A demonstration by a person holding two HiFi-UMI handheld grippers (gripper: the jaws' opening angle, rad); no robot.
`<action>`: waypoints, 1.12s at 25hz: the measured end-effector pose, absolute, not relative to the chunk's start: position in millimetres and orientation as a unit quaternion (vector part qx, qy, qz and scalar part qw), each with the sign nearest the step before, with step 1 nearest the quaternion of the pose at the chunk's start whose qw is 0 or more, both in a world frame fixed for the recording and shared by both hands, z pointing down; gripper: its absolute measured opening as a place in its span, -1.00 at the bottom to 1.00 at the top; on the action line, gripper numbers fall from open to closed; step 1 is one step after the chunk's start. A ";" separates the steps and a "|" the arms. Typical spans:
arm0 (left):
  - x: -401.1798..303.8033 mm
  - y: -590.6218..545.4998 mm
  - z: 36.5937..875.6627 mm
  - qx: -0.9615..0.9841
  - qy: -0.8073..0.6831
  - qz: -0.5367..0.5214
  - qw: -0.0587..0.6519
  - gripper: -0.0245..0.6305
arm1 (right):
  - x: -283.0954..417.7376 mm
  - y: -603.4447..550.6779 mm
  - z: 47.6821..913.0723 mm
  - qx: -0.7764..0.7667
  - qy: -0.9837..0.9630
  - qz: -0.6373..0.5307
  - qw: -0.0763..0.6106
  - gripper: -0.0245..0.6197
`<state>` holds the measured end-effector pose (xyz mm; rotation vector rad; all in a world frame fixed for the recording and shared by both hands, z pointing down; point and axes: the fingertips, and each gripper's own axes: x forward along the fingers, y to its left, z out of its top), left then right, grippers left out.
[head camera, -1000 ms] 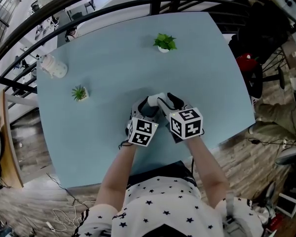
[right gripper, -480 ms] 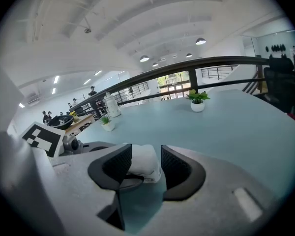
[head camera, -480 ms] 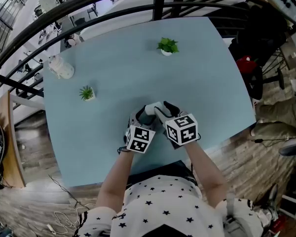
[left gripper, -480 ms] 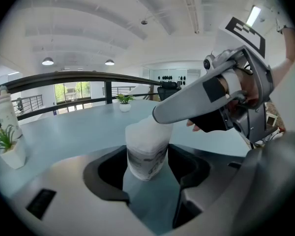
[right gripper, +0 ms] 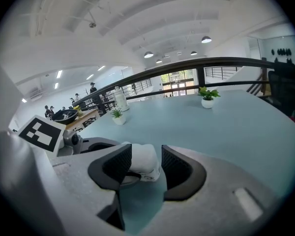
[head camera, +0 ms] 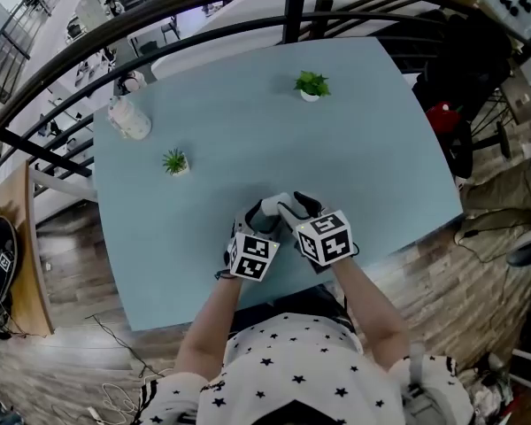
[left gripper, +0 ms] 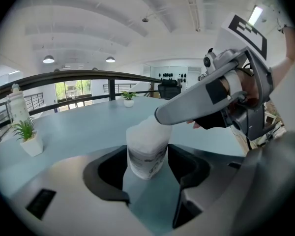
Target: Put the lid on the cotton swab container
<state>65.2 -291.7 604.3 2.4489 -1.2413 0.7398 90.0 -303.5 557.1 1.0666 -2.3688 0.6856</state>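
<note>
Right now the left gripper is clamping the container upright, its fingers standing wide and pressing on both sides. The right gripper is reaching across from the right of the left gripper view, its fingers pinching the white lid at the container's top. In the head view both grippers are meeting at the frame's lower middle, over the tabletop near its closest edge.

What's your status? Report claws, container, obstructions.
Left claw shut on container. Right claw shut on lid, at container's top. Plants well away, nothing blocking.
</note>
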 end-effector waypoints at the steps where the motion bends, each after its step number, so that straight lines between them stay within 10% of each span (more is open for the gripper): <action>1: 61.2 -288.4 602.1 0.852 -0.433 0.254 0.150 -0.15 | 89.0 -300.8 555.1 0.392 -0.858 0.246 0.222 -0.38; 19: -39.9 -174.3 523.1 0.872 -0.427 0.144 0.190 -0.17 | 26.8 -185.4 500.1 0.470 -0.841 0.226 0.142 -0.38; 28: -114.4 -103.6 491.8 0.862 -0.457 0.106 0.193 -0.58 | -13.8 -106.3 472.6 0.489 -0.843 0.203 0.098 -0.47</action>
